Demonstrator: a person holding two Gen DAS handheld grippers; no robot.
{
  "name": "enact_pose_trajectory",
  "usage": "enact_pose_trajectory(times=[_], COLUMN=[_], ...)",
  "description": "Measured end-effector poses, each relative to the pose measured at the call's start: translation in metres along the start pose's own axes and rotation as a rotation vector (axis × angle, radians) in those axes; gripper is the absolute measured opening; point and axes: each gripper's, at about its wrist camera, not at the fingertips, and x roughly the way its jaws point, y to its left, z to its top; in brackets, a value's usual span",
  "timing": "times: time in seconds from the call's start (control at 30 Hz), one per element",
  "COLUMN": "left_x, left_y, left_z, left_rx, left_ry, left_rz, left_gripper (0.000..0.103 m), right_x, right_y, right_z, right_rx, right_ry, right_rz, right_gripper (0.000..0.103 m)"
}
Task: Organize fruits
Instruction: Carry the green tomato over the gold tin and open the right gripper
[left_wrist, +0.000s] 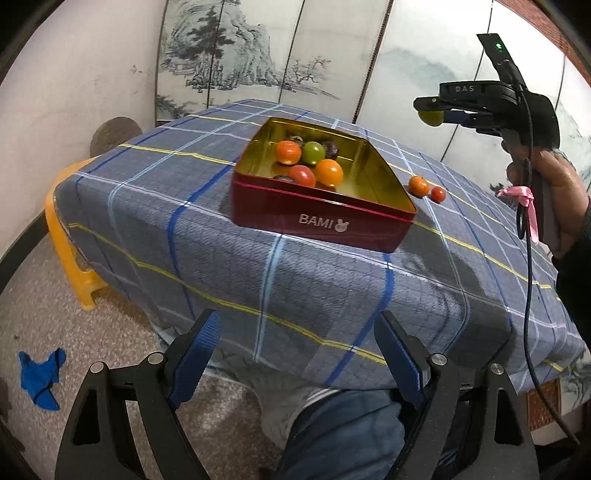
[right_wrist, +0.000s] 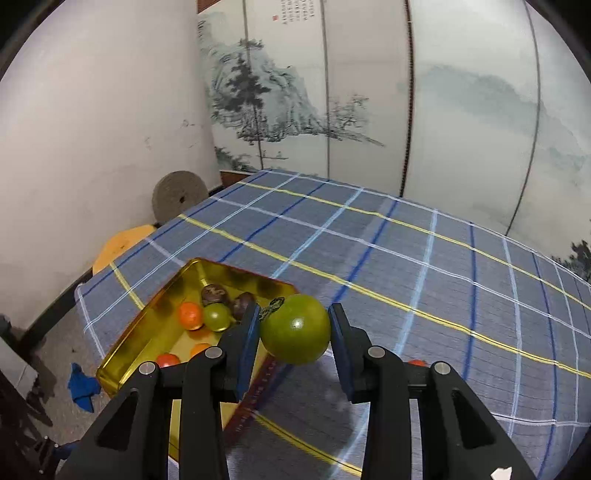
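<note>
Overhead, the right gripper (right_wrist: 294, 334) is clamped on a green fruit (right_wrist: 295, 334), held in the air above the plaid tablecloth (left_wrist: 314, 280), just beside the tin's near right corner; nothing stands between fruit and tin. The fruit is round, so it has no clear long axis; its dark stem end points up and left, toward the tin. The red tin (left_wrist: 321, 221), gold inside and marked BAMI, sits on the cloth with its open top up. Inside it the left wrist view shows two orange fruits, one green, one red, and about three dark brown ones. Two more lie on the cloth just right of the tin: an orange fruit (left_wrist: 419, 185) and a small red fruit (left_wrist: 438, 194), near each other. The left gripper (left_wrist: 299, 354) hangs open and empty, low in front of the table. A blue rag (left_wrist: 40, 376) lies on the floor, and a yellow stool (left_wrist: 66, 243) stands at the table's left.
</note>
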Motion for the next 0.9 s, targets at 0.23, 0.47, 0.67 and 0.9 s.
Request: enact_pose_trajectory(times=[0.23,0.47,0.67,0.9], left_x=[-0.004,-0.003,-0.002,0.001], left_y=[0.005,0.005,0.008,0.013], left_z=[-0.005,-0.005,-0.007,-0.012], left_rx=[-0.01,-0.015,-0.022,-0.036], left_ry=[0.001,0.014,0.017,0.03], left_rz=[0.008,0.004,0.007,0.008], left_gripper=[0.085,0.085,0.085,0.085], right_x=[0.011,0.018,0.027,0.034], right_y=[0.021,0.038,0.049,0.069], right_z=[-0.004,-0.007,-0.015,-0.037], right_rx=[-0.015,-0.046,-0.063,-0.119], right_ry=[0.027,0.049,0.081,0.133], right_rz=[0.025,0.028,0.054,0.107], right_gripper=[0.035,0.035,0.035,0.035])
